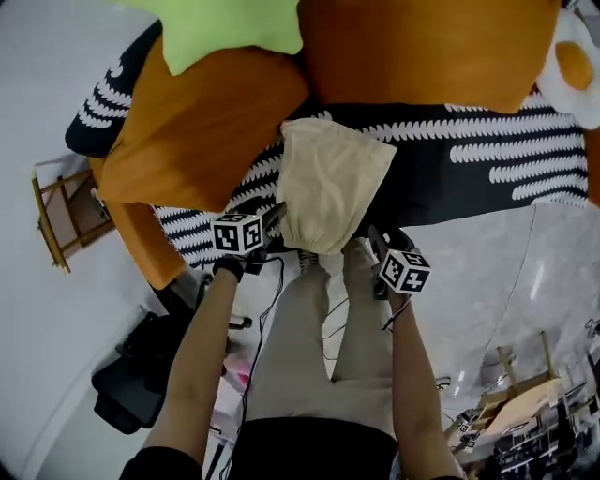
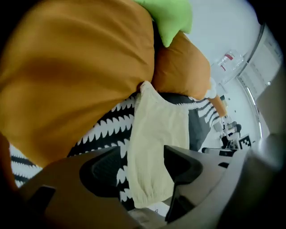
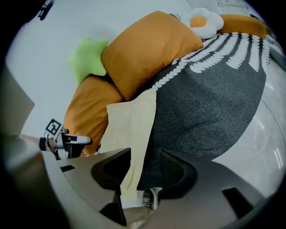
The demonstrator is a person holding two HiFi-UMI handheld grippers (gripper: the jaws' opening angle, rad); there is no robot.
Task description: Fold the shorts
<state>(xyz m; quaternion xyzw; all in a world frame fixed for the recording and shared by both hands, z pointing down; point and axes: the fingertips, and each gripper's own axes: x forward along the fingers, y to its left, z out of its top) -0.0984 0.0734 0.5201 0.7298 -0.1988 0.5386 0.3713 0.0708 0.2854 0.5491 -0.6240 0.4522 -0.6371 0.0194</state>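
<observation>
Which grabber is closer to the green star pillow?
Left. The left gripper sits at the left of the shorts, below the green star pillow. The right gripper sits at their right, farther away.

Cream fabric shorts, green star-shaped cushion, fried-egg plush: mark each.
Cream fabric shorts [image 1: 328, 183], head view, middle of the fabric.
Green star-shaped cushion [image 1: 230, 28], head view, its centre.
Fried-egg plush [image 3: 198, 21], right gripper view, orange yolk.
</observation>
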